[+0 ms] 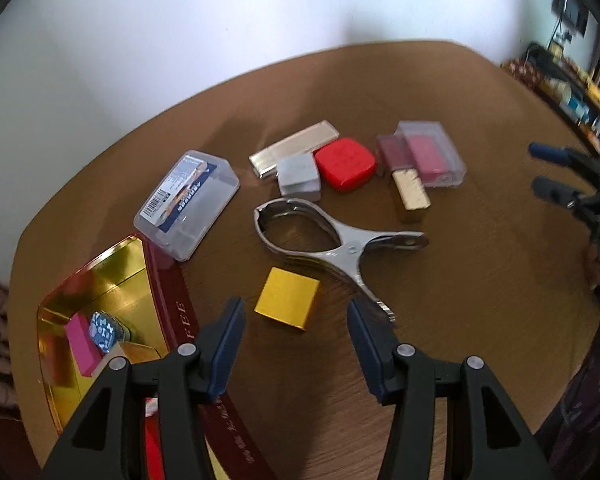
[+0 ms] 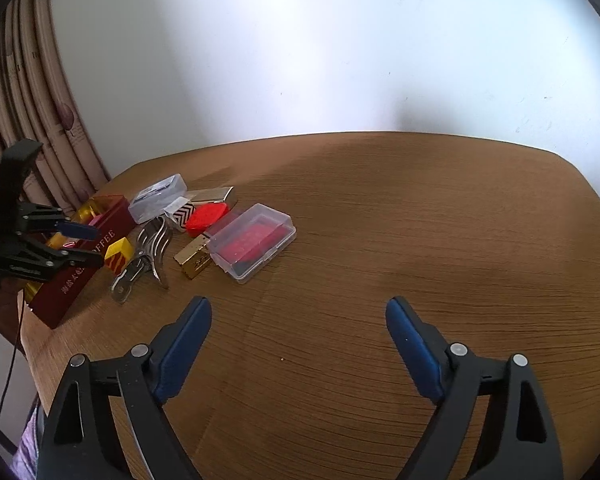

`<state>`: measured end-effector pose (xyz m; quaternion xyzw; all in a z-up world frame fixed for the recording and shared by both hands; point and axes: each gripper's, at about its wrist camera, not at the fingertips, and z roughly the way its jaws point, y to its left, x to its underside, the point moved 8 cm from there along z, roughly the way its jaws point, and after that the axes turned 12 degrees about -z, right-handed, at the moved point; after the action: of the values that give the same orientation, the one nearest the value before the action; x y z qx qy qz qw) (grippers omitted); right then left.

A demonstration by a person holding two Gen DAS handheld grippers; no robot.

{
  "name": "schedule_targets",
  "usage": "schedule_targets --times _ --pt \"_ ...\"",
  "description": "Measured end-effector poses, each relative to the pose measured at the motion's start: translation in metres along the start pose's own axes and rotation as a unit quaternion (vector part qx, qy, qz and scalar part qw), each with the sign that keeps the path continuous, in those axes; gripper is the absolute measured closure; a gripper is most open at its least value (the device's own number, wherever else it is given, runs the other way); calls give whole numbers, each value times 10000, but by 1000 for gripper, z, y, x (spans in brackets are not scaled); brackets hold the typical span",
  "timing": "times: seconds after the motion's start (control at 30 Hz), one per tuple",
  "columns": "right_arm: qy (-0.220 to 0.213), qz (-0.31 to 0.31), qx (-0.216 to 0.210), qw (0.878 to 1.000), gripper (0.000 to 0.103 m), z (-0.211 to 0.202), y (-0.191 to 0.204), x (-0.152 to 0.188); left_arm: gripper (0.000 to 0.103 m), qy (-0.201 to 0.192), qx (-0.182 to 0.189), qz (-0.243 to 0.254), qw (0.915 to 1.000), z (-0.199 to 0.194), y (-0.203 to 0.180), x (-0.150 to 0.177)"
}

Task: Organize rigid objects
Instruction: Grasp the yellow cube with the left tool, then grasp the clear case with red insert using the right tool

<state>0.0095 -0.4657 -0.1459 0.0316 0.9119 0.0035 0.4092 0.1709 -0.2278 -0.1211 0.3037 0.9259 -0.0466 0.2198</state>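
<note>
Bench (image 2: 380,220): we see scattered rigid items.
Left tongs (image 1: 296,312): apart, above yellow block (image 1: 287,298).
Right tongs (image 2: 299,312): apart, empty.

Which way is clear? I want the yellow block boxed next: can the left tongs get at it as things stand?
Probably yes. The left tongs stand open and empty just short of the yellow block, with bare table between. Only the metal clamp lies close beside it.

Home room, wooden table (image 2: 380,220), curtain (image 2: 40,120), cluttered shelf (image 1: 572,92)
</note>
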Motion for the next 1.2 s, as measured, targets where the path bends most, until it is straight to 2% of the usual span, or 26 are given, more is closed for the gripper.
schedule_targets --times 0.1,0.33,0.47,0.5,0.53,0.63,0.73,0.87,0.97,1.1,1.2 --pt "27 -3 -39 10000 15 1 1 1 49 60 -139 98 9998 6 5 -2" --pt "123 12 -85 9999 13 6 3 2 49 332 -126 183 9992 25 11 -3" --pt "159 19 -85 9998 12 8 2 3 52 564 -125 72 9983 42 13 2" --pt "167 19 -88 9998 12 8 3 4 59 452 1 -36 9990 41 13 0" --pt "173 21 -85 9998 12 8 2 4 73 469 186 -194 9985 40 14 0" --pt "216 24 -111 9997 12 10 2 4 73 314 250 -712 9967 33 22 2" --pt "214 37 -116 9997 11 10 2 4 73 149 32 -1091 9939 20 25 14" --pt "199 110 -87 9997 11 9 -1 4 73 -176 -63 -1881 9820 -11 22 44" --pt "249 209 -151 9994 11 10 -1 0 73 -482 83 -2255 9730 -35 10 69" --pt "310 510 -420 9973 11 22 7 -18 73 -669 101 -2404 9683 -52 -5 87" --pt "362 568 -364 9971 11 36 16 -35 73 -657 63 -2510 9657 -50 -1 100"
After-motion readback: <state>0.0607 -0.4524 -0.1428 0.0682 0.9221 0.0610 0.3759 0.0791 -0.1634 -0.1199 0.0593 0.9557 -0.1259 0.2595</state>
